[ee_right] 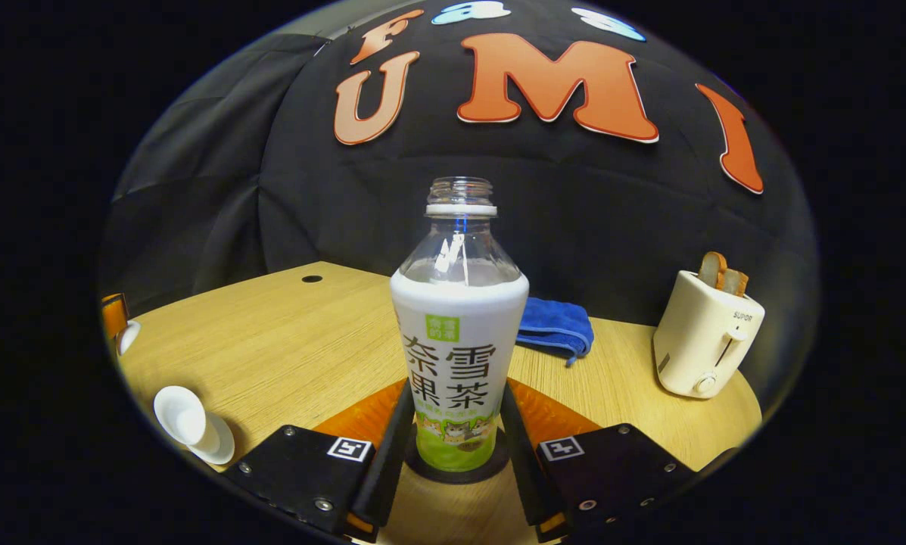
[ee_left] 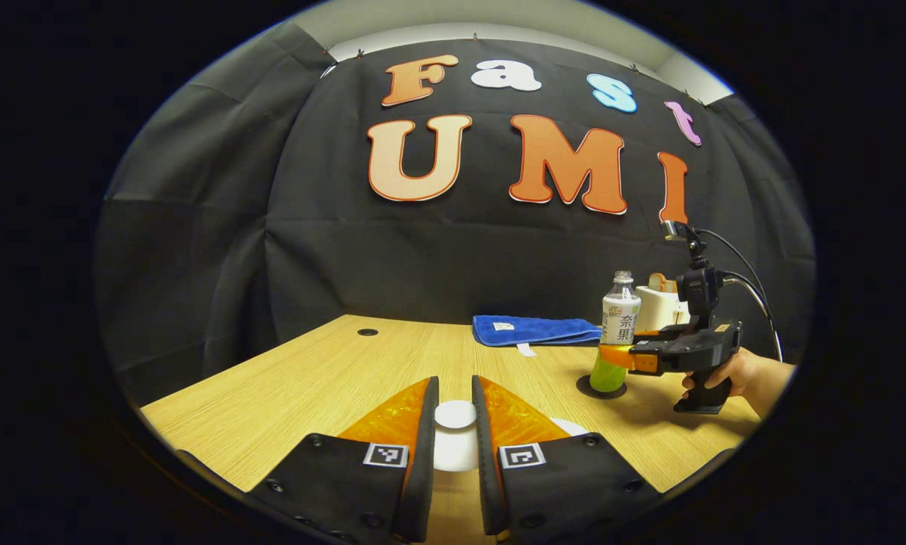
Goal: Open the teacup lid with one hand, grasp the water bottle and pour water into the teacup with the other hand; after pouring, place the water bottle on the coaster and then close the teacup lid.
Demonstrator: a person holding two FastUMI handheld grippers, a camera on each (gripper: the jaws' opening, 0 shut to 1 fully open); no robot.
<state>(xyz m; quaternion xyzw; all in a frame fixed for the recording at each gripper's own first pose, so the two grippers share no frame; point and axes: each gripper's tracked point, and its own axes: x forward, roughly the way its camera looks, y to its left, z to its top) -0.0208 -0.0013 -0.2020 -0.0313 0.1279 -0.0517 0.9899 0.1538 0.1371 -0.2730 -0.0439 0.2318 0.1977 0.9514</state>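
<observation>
Clear plastic, a white sleeve and pale green liquid low down: that's the water bottle (ee_right: 459, 333), standing upright, long axis vertical, cap off, on the dark round coaster (ee_right: 456, 465). We see the right gripper (ee_right: 453, 446) with a finger on either side of the bottle's lower body, jaws narrow and close against it, though we cannot tell whether both pads actually press.

In the left gripper view the bottle (ee_left: 618, 333) stands on the coaster (ee_left: 601, 387) with the right gripper (ee_left: 611, 356) and the hand (ee_left: 733, 372) holding it alongside.

Nearer us from the coaster, the left gripper (ee_left: 455, 424) has its jaws narrowly parted around the white knob of the teacup lid (ee_left: 455, 415), smooth glazed ceramic; a firm pinch is not something we can confirm. From the right gripper's camera the white teacup (ee_right: 188, 424) sits on its saucer well left of the bottle.

Beyond the bottle lie a folded blue towel (ee_right: 555, 325) and a cream toaster (ee_right: 702, 341) holding toast, all on the light wood-grain table (ee_right: 286, 333).

We judge the bottle is set down and the lid is next.
</observation>
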